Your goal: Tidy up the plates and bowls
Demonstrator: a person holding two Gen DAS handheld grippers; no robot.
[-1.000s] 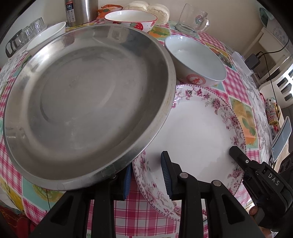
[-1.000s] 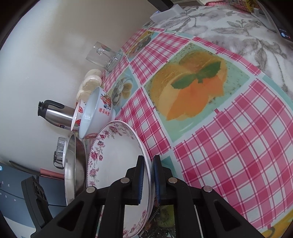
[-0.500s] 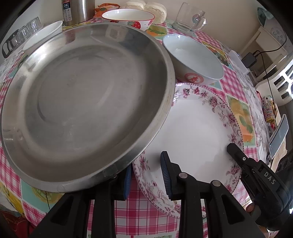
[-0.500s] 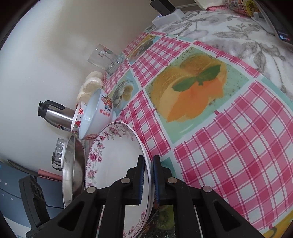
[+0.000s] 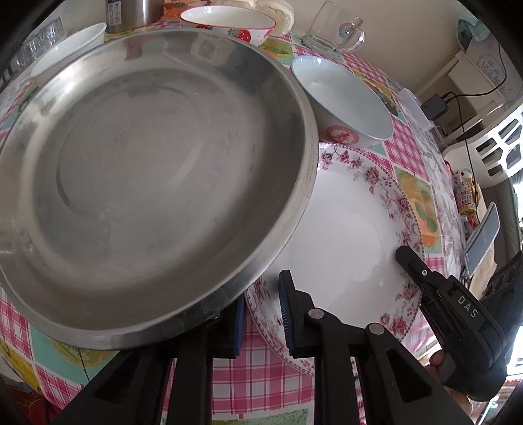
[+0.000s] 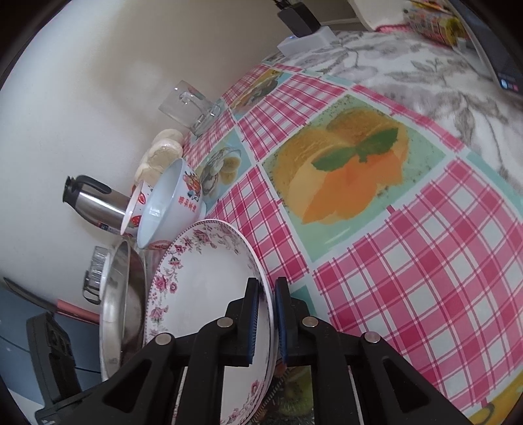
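A large steel plate (image 5: pixel 153 176) fills the left wrist view, lifted and overlapping a white plate with a pink floral rim (image 5: pixel 353 229). My left gripper (image 5: pixel 261 314) stands beside the steel plate's near rim; the left pad is hidden under that rim and the right pad is apart from it, over the floral plate. My right gripper (image 6: pixel 266 314) is shut on the floral plate's (image 6: pixel 202 287) edge; it also shows in the left wrist view (image 5: pixel 421 281). A white bowl with a red emblem (image 5: pixel 343 101) sits behind the plates. The steel plate also shows in the right wrist view (image 6: pixel 122 304).
A strawberry-print bowl (image 5: pixel 228 26), another white bowl (image 5: pixel 68 49), a glass mug (image 5: pixel 336 32), buns (image 5: pixel 274 13) and a steel flask (image 5: pixel 130 13) stand at the back of the checked tablecloth (image 6: pixel 425 278). A phone (image 5: pixel 483 238) lies at the right edge.
The steel plate has shifted right and farther over the floral plate. The right gripper still holds the floral plate's edge.
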